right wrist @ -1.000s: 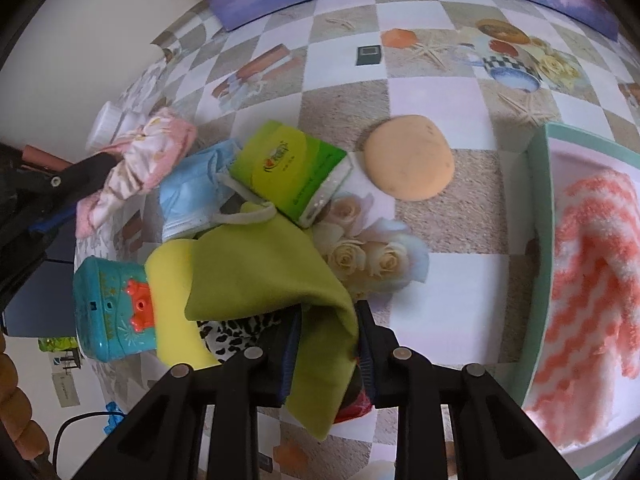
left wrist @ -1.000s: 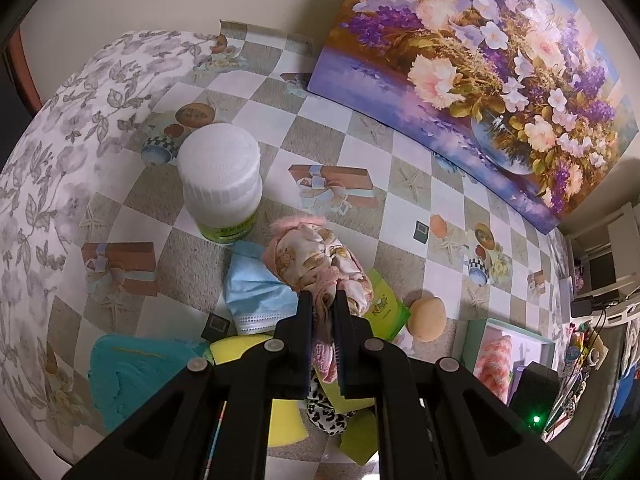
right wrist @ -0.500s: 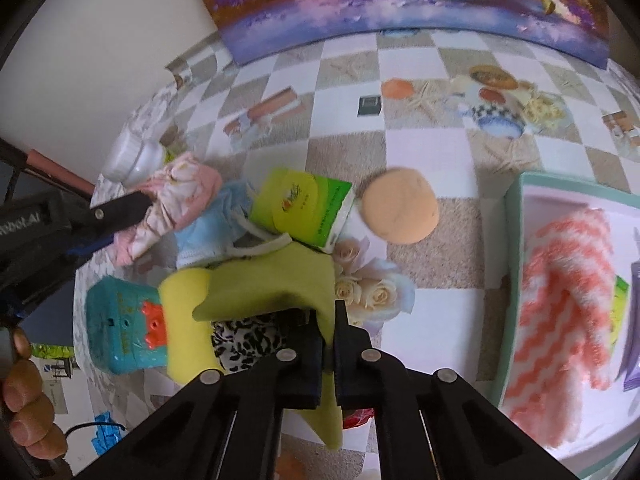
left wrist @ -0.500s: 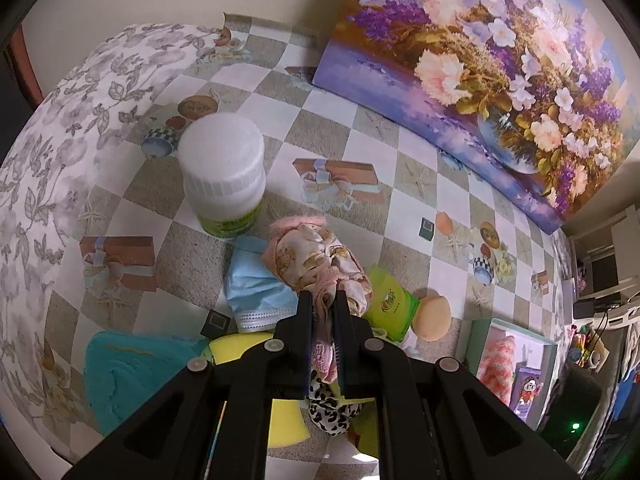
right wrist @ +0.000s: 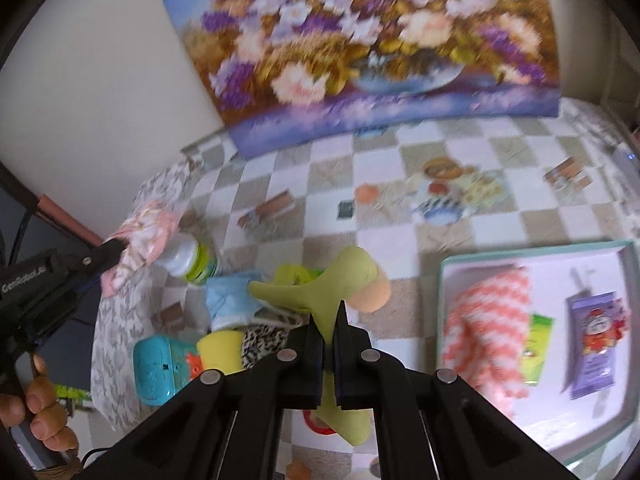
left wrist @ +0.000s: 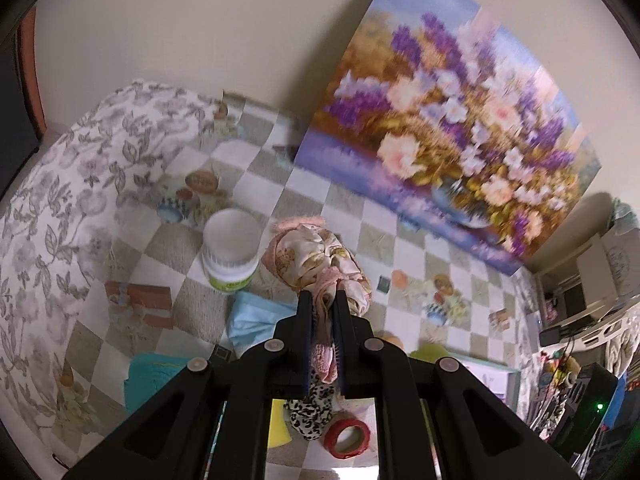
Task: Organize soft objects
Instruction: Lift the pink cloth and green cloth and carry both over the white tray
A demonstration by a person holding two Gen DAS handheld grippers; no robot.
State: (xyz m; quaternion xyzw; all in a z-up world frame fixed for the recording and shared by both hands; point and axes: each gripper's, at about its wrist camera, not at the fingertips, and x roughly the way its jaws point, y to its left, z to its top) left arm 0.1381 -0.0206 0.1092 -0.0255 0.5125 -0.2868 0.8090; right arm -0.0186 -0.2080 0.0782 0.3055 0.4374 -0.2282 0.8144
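Observation:
My left gripper (left wrist: 323, 300) is shut on a pink floral cloth bundle (left wrist: 316, 256), which hangs lifted above the checkered table. The right wrist view shows that same left gripper (right wrist: 116, 248) at the left, with the floral bundle (right wrist: 144, 232) in it. My right gripper (right wrist: 326, 316) is shut on a green cloth (right wrist: 332, 284), raised off the pile. Below remain a blue face mask (right wrist: 228, 300), a leopard-print cloth (right wrist: 264, 338), a yellow sponge (right wrist: 218, 350) and a round orange puff (right wrist: 374, 290). A teal-rimmed tray (right wrist: 440, 280) at the right holds a coral striped towel (right wrist: 484, 320).
A white jar (left wrist: 230, 248) stands by the mask. A teal toy (right wrist: 154, 364), a red tape roll (left wrist: 346, 438) and a green tissue pack (right wrist: 294, 274) lie in the pile. A flower painting (left wrist: 448, 144) leans on the wall behind. A purple packet (right wrist: 592, 348) lies in the tray.
Both grippers have risen, lifting the floral bundle and the green cloth off the table. The right jaws went from a wider stance to shut on the green cloth.

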